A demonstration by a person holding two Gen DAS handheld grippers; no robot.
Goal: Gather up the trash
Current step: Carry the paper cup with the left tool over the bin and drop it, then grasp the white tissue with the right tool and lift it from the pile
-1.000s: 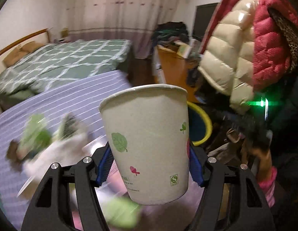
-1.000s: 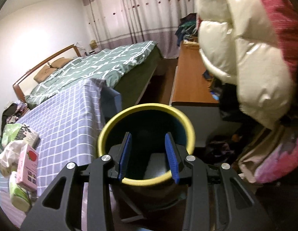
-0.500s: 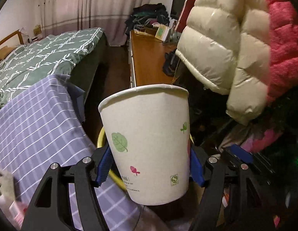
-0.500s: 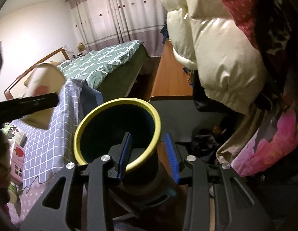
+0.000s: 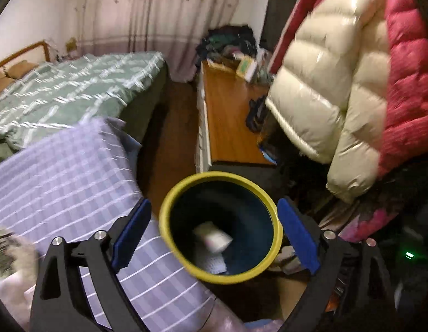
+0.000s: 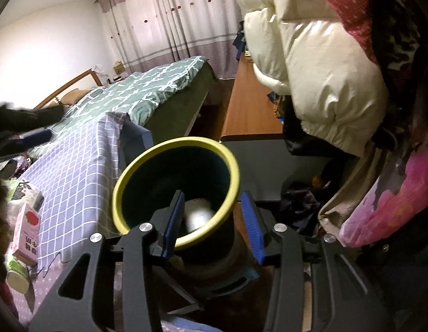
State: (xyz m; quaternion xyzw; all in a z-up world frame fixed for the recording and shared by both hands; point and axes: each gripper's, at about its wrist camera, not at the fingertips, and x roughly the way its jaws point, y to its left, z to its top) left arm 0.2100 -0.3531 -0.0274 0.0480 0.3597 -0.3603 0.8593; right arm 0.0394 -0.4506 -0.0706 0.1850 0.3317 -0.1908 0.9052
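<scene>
cup inside yellow-rimmed bin

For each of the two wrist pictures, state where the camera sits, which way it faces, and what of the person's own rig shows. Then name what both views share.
Left wrist: sits on the left gripper, looking down into the yellow-rimmed bin beside the purple checked cloth; both blue-padded fingers show, spread, empty.
Right wrist: sits on the right gripper, facing the bin more from the side; its fingers straddle the near rim.
Shared: bin, cloth, green bed, puffy jacket.
</scene>
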